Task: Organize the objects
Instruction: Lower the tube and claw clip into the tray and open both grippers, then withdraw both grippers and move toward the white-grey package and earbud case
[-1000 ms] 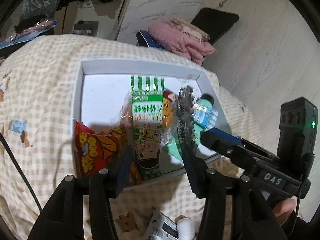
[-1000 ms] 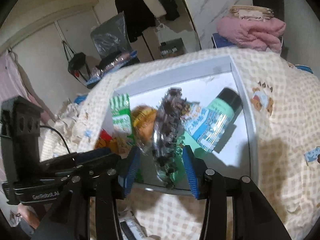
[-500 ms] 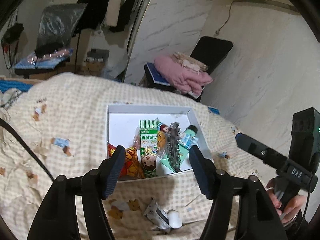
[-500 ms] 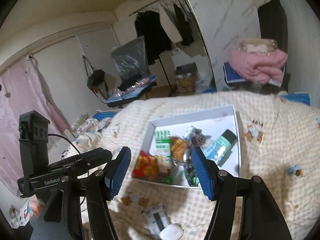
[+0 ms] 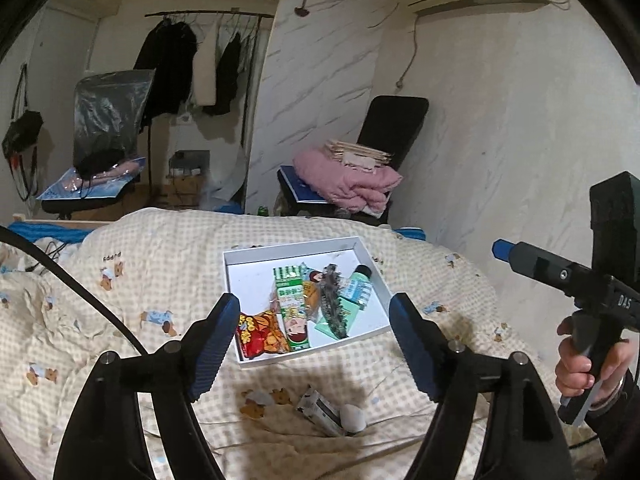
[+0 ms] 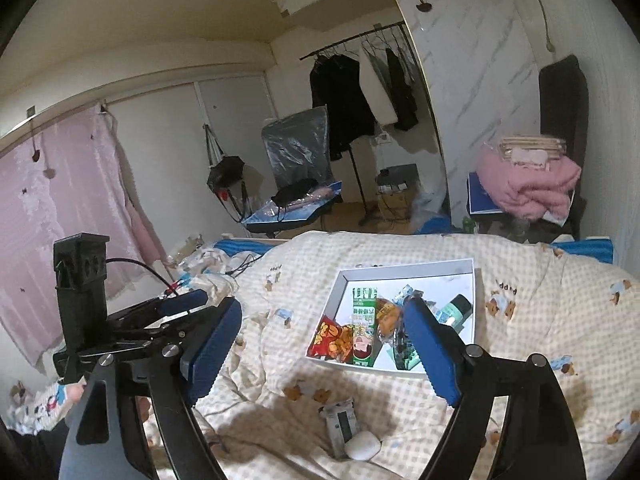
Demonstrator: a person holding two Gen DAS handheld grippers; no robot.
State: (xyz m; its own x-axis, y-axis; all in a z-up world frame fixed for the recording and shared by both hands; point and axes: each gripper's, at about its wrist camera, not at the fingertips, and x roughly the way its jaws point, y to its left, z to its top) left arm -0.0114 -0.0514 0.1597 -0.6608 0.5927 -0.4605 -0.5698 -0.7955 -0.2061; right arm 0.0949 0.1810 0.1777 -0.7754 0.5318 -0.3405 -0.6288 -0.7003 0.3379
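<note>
fingers (image 5: 216, 344) of the left gripper (image 5: 314, 344) and right gripper (image 6: 322, 350) spread wide, empty, above the snack-filled white tray (image 5: 296, 245).

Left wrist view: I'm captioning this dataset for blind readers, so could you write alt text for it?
A white tray of snacks sits on a checked quilt, framed by the open, empty left gripper. It holds a red snack bag, a green carton and a teal bottle; a small packet and white pebble-like object lie outside. The right gripper is at right.
</note>
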